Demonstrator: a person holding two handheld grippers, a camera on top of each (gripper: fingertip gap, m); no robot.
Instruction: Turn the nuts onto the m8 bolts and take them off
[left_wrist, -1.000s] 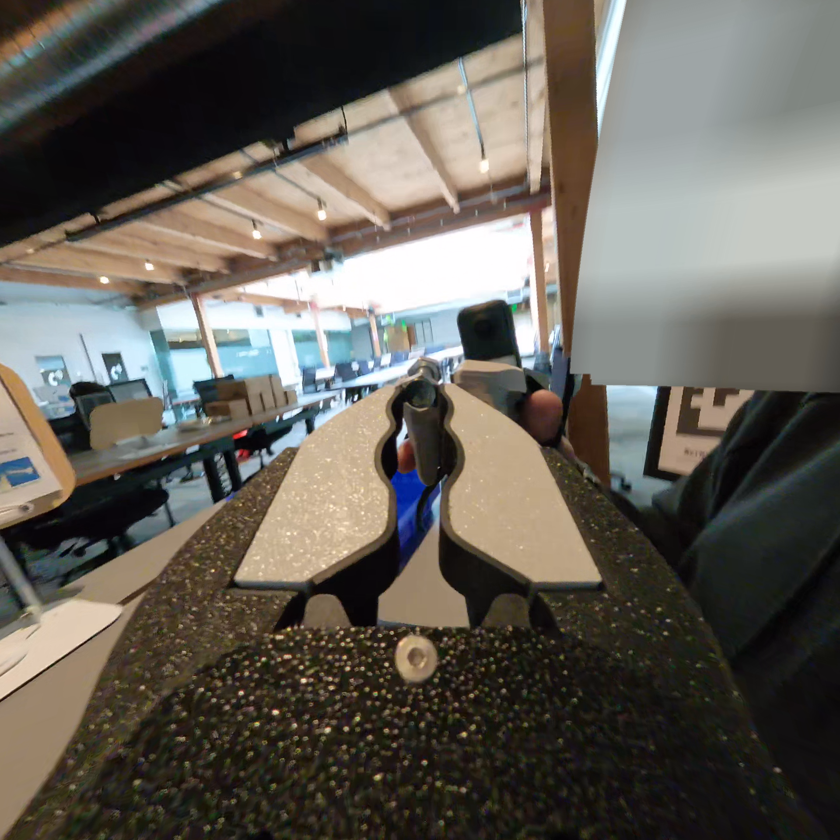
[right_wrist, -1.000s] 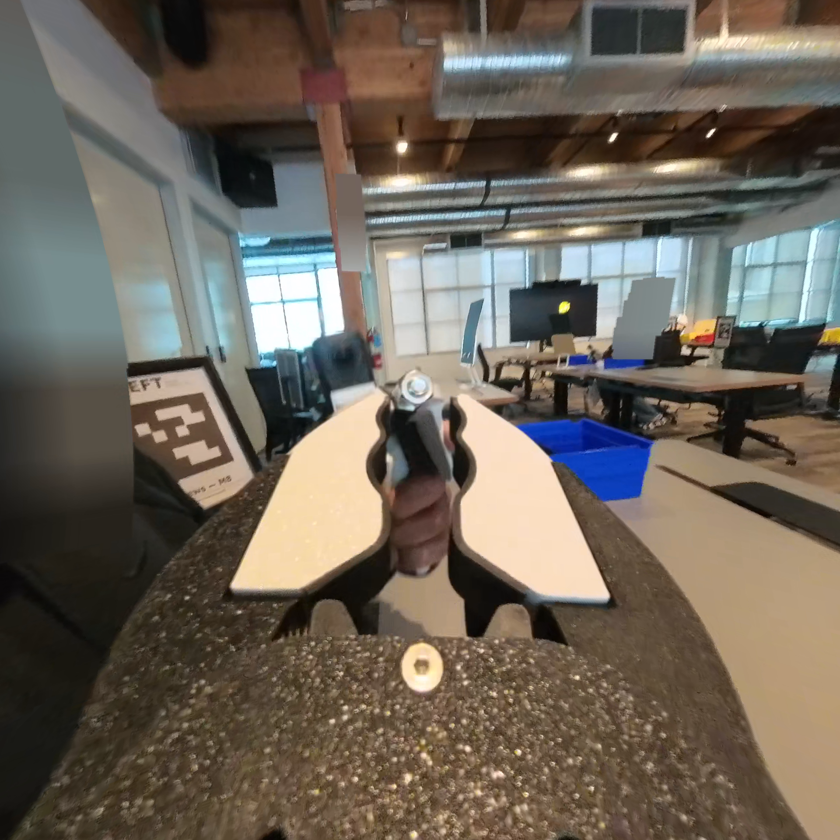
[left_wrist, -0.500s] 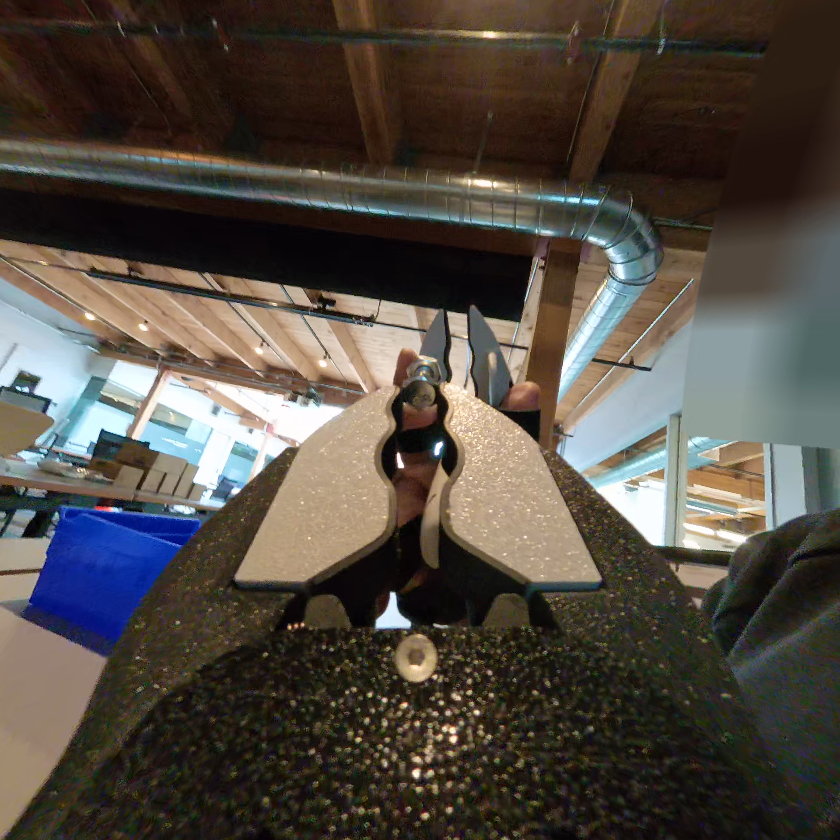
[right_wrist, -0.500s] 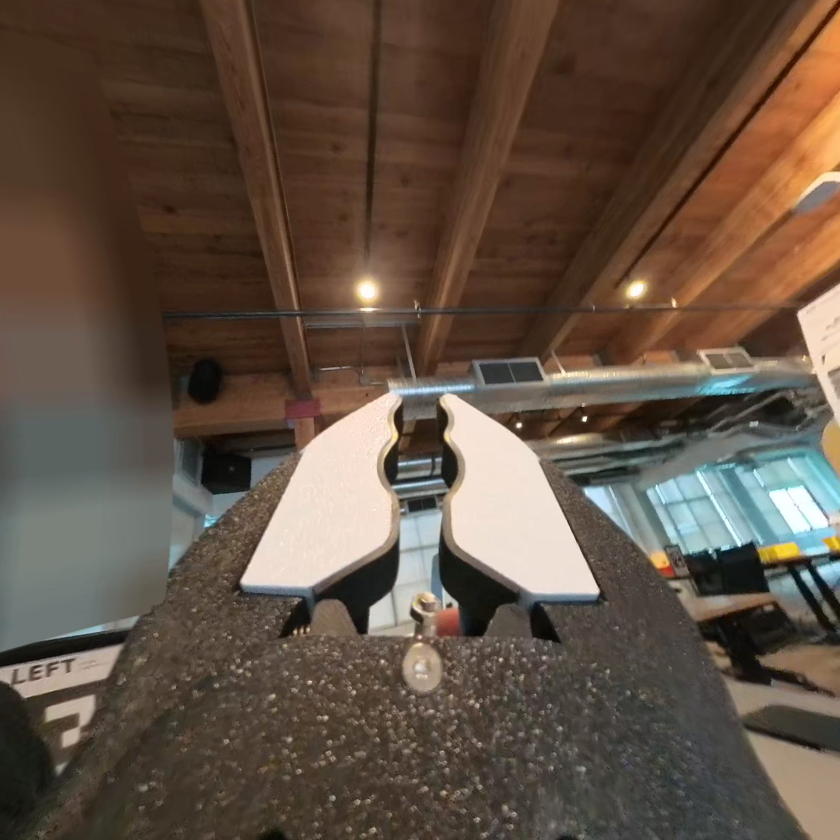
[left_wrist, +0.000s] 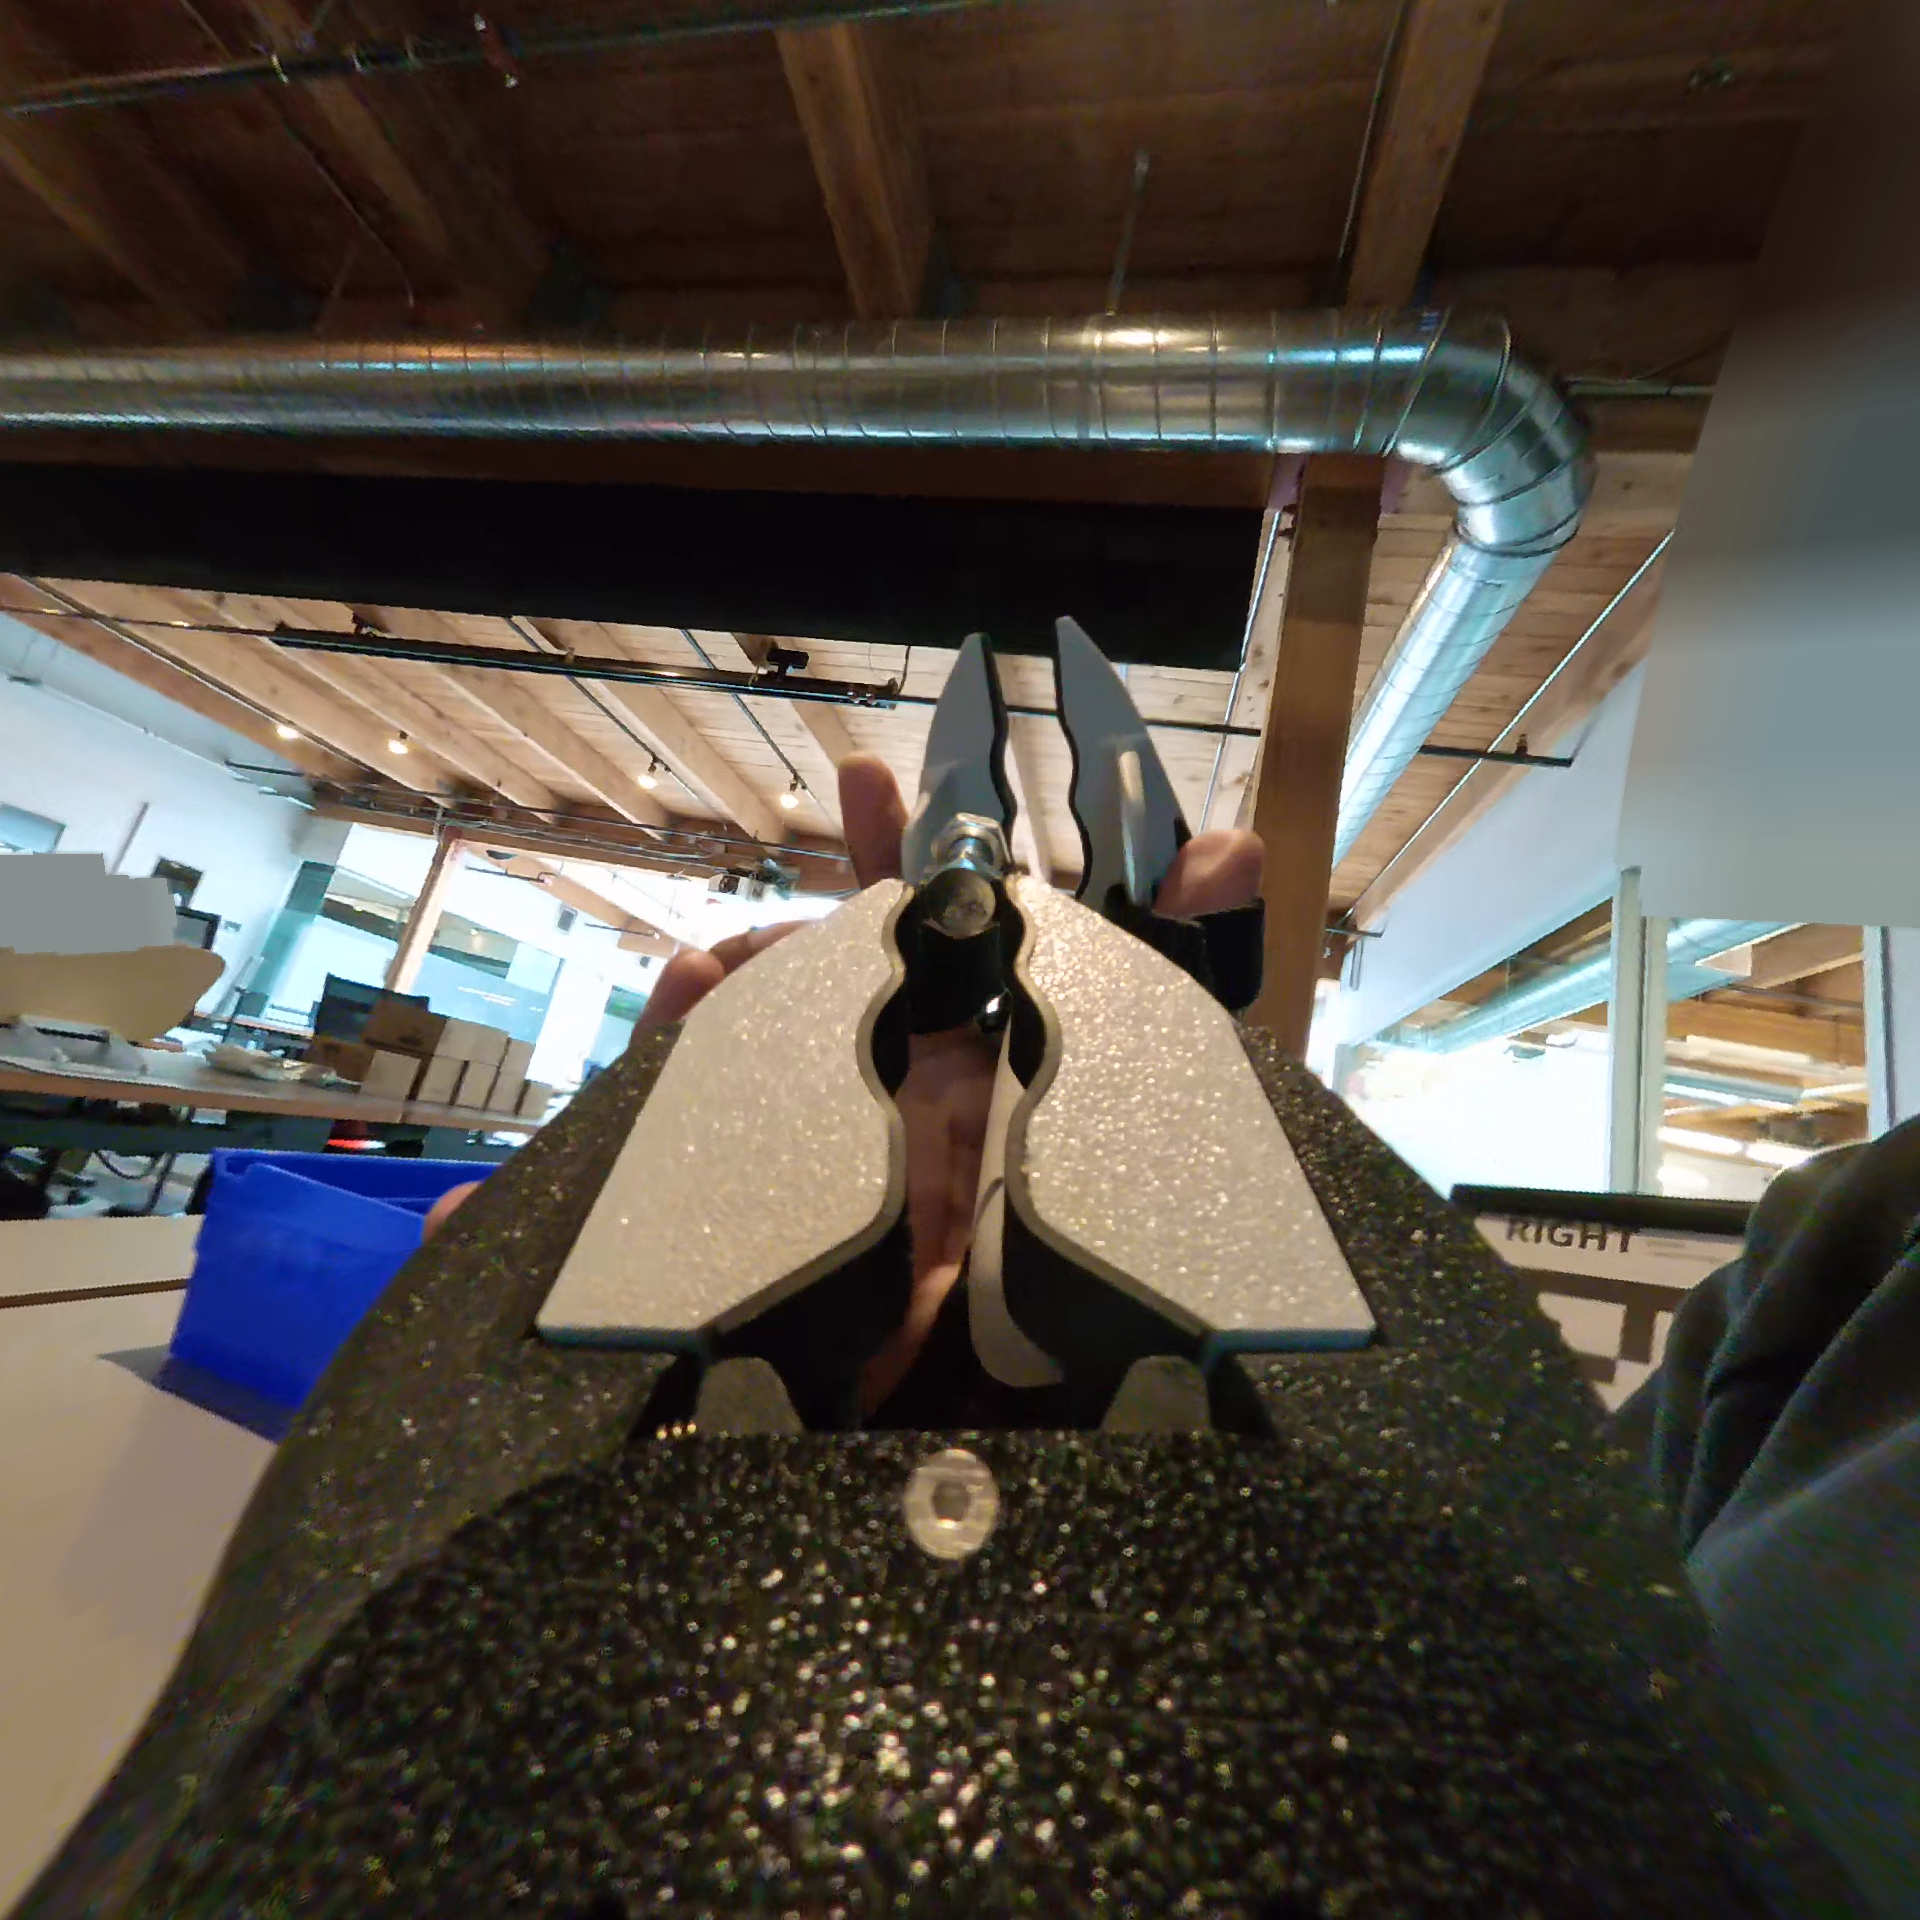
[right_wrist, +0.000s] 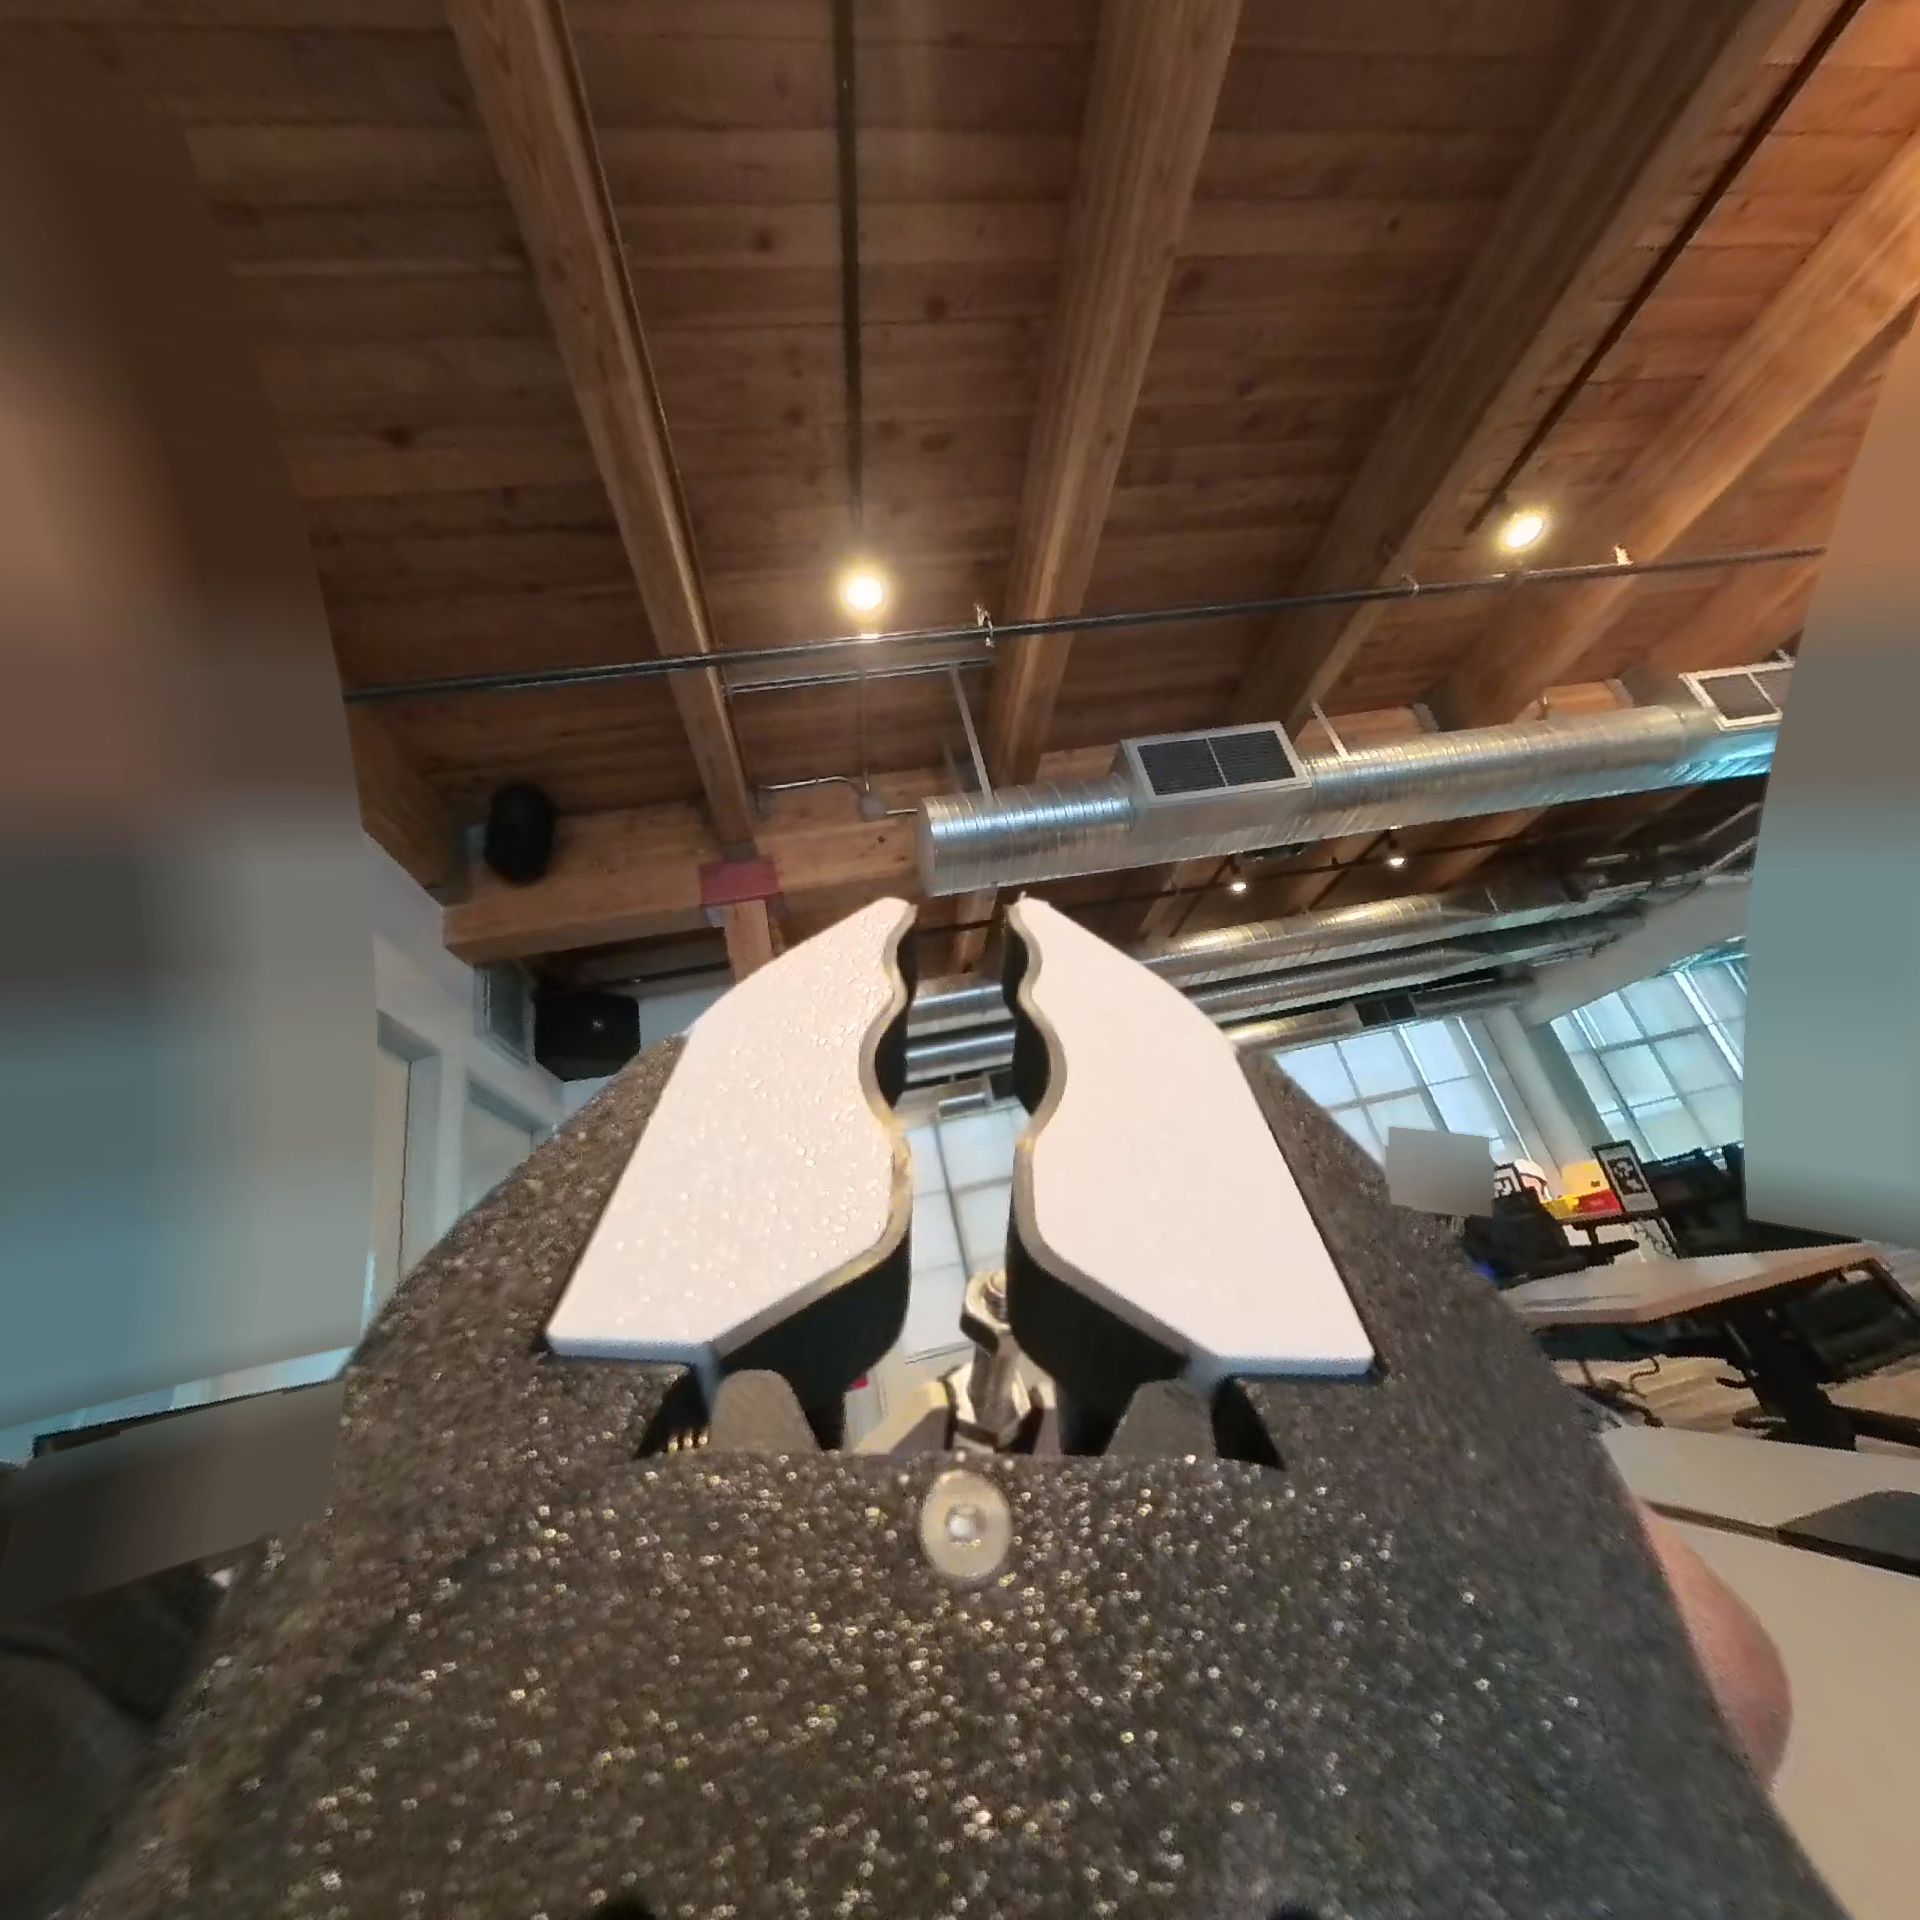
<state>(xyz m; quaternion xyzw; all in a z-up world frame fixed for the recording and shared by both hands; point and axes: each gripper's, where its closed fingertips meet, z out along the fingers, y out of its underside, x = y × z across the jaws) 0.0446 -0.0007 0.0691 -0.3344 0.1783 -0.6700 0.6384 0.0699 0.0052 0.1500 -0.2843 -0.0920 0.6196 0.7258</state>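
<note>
The left tongs (left_wrist: 961, 914), tilted toward the ceiling, clamped a silver steel bolt (left_wrist: 958, 906) by its head, presumably steadying it. A silver hex nut (left_wrist: 971, 834) sat on its thread. The right tongs (right_wrist: 958, 940) stood slightly parted, empty, behind it.

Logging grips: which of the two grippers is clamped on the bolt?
The left gripper: its tips pinch the bolt, with the nut just beyond. The right gripper stands open, nothing between its tips.
</note>
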